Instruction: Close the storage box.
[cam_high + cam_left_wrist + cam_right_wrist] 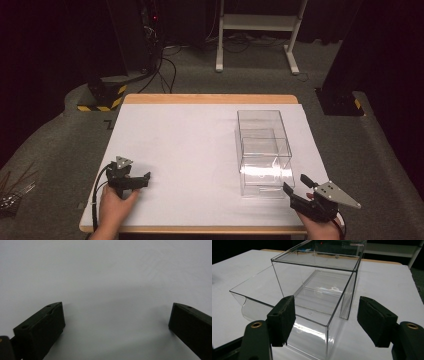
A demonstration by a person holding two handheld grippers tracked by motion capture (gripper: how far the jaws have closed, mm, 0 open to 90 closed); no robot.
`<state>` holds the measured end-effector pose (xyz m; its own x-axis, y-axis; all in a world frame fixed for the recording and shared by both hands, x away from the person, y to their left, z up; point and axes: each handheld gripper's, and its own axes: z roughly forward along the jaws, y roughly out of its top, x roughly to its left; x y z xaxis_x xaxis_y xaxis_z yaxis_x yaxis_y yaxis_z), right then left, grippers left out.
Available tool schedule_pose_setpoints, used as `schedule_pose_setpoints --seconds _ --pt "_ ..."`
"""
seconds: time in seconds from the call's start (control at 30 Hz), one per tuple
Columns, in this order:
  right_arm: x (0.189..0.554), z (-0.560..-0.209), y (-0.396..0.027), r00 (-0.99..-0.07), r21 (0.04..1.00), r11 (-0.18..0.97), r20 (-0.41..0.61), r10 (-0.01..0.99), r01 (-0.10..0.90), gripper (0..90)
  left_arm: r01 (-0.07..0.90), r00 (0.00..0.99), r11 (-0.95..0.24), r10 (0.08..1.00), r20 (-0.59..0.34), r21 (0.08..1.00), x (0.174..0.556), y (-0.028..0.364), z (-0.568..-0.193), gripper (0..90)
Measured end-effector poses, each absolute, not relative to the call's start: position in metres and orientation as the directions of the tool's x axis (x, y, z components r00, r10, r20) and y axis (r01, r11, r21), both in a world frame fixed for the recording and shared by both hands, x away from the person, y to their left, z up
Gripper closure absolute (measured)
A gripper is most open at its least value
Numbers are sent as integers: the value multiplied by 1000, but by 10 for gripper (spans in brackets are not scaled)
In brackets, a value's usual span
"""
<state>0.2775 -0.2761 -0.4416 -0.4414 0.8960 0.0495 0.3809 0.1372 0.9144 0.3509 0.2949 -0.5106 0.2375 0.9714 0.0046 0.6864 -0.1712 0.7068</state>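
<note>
- Two grippers, both with jaws apart and empty — the right gripper (296, 188) sits just beside the clear box (264, 150), straight ahead of it.
- Left gripper (141, 178) rests well apart — box's long axis runs away from the person.

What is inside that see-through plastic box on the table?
The clear box looks empty: through its walls only the white table and a pulled-out clear drawer show. Glare on the front hides a small patch.

A white surface (190, 145) with a wooden edge stands on grey carpet (60, 145). Beyond it the room is dark. A white metal stand (260, 30) rises at the back, black cables (167, 65) trail across the floor, and a yellow-and-black striped base (102, 97) sits at left.
</note>
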Motion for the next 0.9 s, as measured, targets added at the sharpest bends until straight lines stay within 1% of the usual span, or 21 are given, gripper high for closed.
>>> schedule_pose_setpoints --seconds 0.4,0.6,0.77,0.9 --pt "285 -440 -275 -429 913 140 42 902 383 318 686 237 -171 971 4 707 351 295 -511 6" --pt "277 -444 -273 -435 916 138 43 899 377 326 686 237 -171 971 4 707 351 295 -511 6" --pt "267 -450 -277 -432 912 139 47 901 387 329 686 238 -171 971 5 707 351 295 -511 6" --pt "267 -454 -278 -428 904 142 50 902 404 331 686 239 -174 971 7 707 351 295 -511 6"
